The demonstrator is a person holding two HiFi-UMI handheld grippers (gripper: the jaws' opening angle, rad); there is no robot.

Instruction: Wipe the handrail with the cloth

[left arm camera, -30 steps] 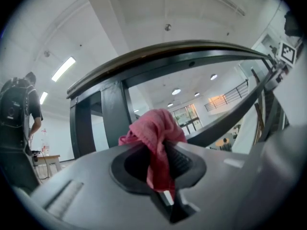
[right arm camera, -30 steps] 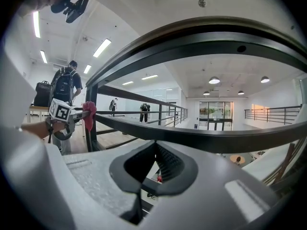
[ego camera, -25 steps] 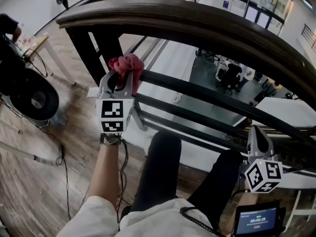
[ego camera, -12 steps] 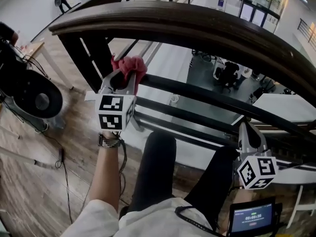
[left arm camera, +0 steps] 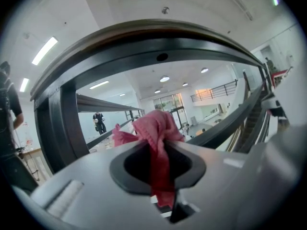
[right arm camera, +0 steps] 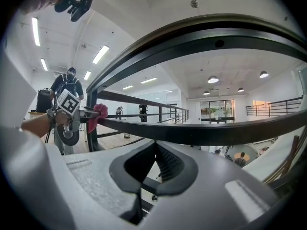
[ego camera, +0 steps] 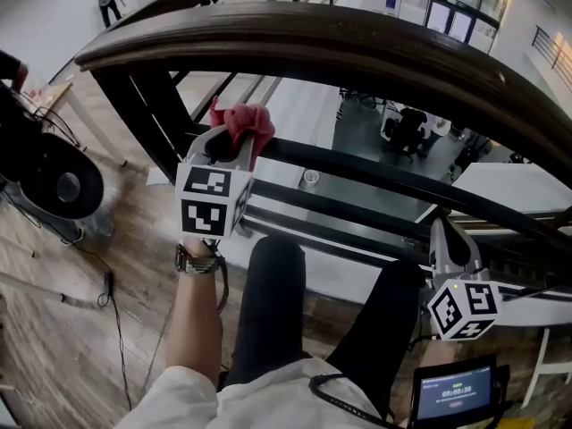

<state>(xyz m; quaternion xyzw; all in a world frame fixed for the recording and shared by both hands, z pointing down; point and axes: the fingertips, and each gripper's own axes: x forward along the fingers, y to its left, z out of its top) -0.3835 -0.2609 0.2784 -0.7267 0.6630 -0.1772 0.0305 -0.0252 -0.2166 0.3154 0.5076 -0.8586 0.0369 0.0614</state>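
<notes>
In the head view, the dark brown curved wooden handrail [ego camera: 357, 52] crosses the top of the scene from the left to the far right. The left gripper [ego camera: 231, 139] is held up below it, on the left. Its jaws hold a crumpled red cloth [ego camera: 248, 121]. The cloth is under the handrail and just beside the left end of a thin black metal bar [ego camera: 384, 184]; I cannot tell if it touches this bar. The right gripper [ego camera: 441, 229] is low on the right, near the person's knee, well apart from the cloth. A small black device with a lit screen [ego camera: 454, 391] is at the near right edge.

In the left gripper view, the left gripper [left arm camera: 159, 150] is clamped on the cloth [left arm camera: 154, 131]. The cloth stands up above the jaws in a bunch and also hangs down between them. The handrail [left arm camera: 158, 37] arches above, apart from the cloth.

In the right gripper view, the jaws of the right gripper [right arm camera: 154, 153] are together and nothing is between them. Far to the left, the left gripper [right arm camera: 85, 115] holds the cloth [right arm camera: 100, 114] at the black metal bar [right arm camera: 206, 131]. The handrail [right arm camera: 206, 35] curves high above.
</notes>
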